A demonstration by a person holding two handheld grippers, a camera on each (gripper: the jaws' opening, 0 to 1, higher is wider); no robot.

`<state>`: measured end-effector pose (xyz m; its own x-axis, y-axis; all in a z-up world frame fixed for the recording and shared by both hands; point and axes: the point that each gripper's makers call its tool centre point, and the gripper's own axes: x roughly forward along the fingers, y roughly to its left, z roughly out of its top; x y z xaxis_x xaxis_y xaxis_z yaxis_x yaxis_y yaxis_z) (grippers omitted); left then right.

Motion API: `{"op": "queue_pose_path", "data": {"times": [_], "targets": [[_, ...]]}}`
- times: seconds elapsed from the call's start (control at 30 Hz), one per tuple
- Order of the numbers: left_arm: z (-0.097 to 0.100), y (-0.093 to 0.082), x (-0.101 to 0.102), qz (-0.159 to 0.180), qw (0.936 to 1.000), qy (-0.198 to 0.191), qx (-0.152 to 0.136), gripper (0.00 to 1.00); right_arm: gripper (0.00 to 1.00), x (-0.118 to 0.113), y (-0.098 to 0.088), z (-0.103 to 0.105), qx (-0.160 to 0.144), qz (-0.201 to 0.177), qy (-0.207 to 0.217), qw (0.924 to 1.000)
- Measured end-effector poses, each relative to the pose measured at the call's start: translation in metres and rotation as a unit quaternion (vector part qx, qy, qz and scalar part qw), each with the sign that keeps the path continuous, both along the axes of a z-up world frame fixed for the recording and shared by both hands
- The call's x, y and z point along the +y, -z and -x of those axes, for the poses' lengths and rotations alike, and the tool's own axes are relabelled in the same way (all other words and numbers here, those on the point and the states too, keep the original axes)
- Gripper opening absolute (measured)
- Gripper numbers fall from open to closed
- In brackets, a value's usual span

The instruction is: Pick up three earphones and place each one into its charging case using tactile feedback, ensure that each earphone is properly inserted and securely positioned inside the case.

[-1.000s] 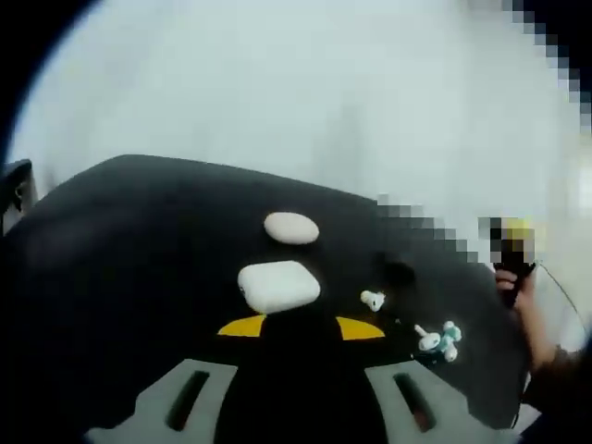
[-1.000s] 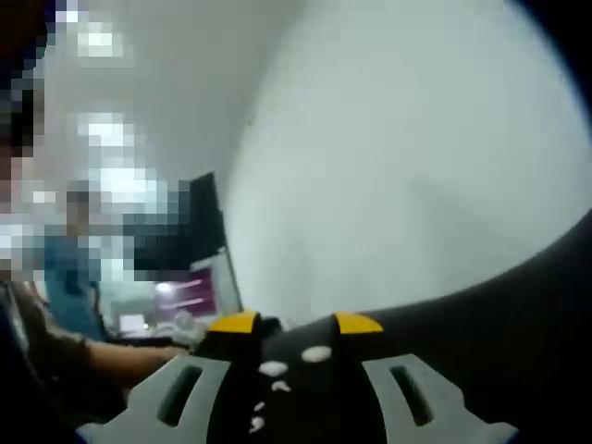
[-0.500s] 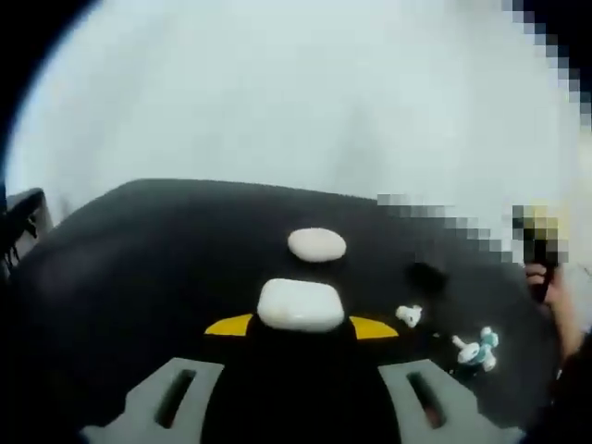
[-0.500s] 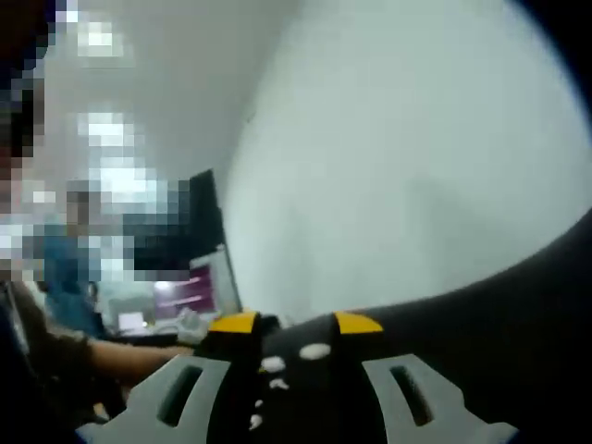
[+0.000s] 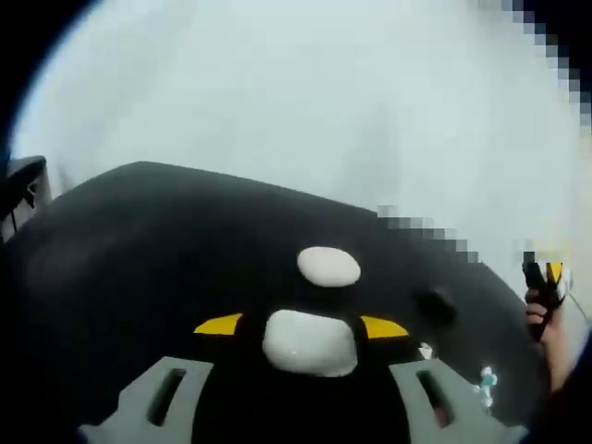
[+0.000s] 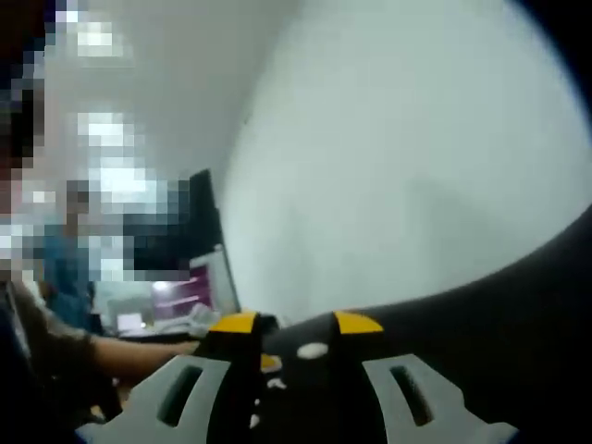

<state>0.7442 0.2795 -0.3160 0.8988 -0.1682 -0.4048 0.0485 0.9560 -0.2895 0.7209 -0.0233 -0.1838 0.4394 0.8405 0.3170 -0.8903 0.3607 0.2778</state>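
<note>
— So, where does the nearest charging case [image 5: 309,341] lie against the left gripper [image 5: 301,326]?
— Right between its yellow-tipped jaws, which stand wide apart on either side of it; whether they touch it I cannot tell. It rests on the black table [image 5: 139,240].
— And beyond it?
— A second white case [image 5: 328,266], oval and closed, lies just past the first, farther along the table. To the right sits a dark case [image 5: 435,306], hard to make out against the black. Nearer, beside the right jaw, a white earphone [image 5: 426,351] peeks out, and a blurred teal-and-white pair [image 5: 485,379] lies at the table's right edge. A person's hand [image 5: 542,314] shows at the far right.
— The right gripper [image 6: 294,325]?
— Open, nothing between its jaws. Past them I see small white blobs on the table [image 6: 518,305], too blurred to name, one [image 6: 313,351] oval.
— Anything blocking?
— No, nothing stands between the left gripper and the near case.
</note>
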Motion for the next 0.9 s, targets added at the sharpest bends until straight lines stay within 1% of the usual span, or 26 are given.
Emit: {"op": "queue_pose_path", "data": {"times": [0.07,0.17,0.23,0.37,0.43,0.47,0.53,0.6,0.67,0.7,0.73,0.77,0.8,0.87,0.9], "targets": [[-0.001,0.0,-0.003,-0.007,0.9999,0.008,-0.002,0.44,0.31,-0.001,-0.001,-0.001,0.001,-0.003,0.001,1.0],[0.001,-0.001,-0.008,0.0,0.9998,0.022,0.0,0.37,0.31,-0.003,-0.001,-0.002,0.003,-0.005,0.004,1.0],[0.003,-0.001,-0.008,-0.012,0.9996,0.027,-0.002,0.37,0.31,-0.003,-0.001,-0.003,0.004,-0.005,0.004,1.0],[0.01,-0.001,-0.006,-0.01,0.9994,0.034,0.004,0.35,0.31,-0.001,0.001,-0.003,0.004,-0.001,0.002,1.0],[0.015,-0.002,-0.008,-0.009,0.9988,0.047,0.005,0.34,0.31,0.0,0.002,-0.003,0.004,0.0,0.002,1.0],[0.017,-0.001,-0.008,-0.008,0.9985,0.054,0.006,0.34,0.31,0.0,0.002,-0.004,0.005,0.001,0.002,1.0],[0.022,-0.001,-0.008,0.011,0.998,0.06,0.015,0.33,0.31,0.001,0.003,-0.004,0.006,0.002,0.002,1.0],[0.025,-0.001,-0.006,0.022,0.9977,0.061,0.02,0.32,0.31,0.0,0.004,-0.005,0.006,0.003,0.004,1.0],[0.026,-0.002,-0.005,0.024,0.9976,0.061,0.021,0.31,0.31,-0.001,0.003,-0.004,0.005,0.002,0.005,1.0],[0.026,-0.004,-0.003,0.019,0.998,0.058,0.018,0.31,0.31,-0.001,0.002,-0.004,0.004,0.0,0.005,1.0],[0.026,-0.006,0.0,0.012,0.9985,0.052,0.015,0.32,0.31,-0.002,0.001,-0.004,0.003,-0.001,0.006,1.0],[0.027,-0.008,0.0,0.011,0.9987,0.048,0.014,0.36,0.31,-0.002,0.002,-0.004,0.004,0.0,0.007,1.0],[0.029,-0.011,0.001,0.013,0.9988,0.046,0.012,0.41,0.31,-0.002,0.002,-0.005,0.005,0.0,0.008,1.0],[0.034,-0.016,-0.004,0.025,0.9985,0.048,0.008,0.54,0.31,-0.002,0.002,-0.006,0.003,0.001,0.008,1.0],[0.037,-0.017,-0.007,0.024,0.9984,0.05,0.007,0.59,0.31,-0.002,0.002,-0.006,0.003,0.001,0.007,1.0]]}}
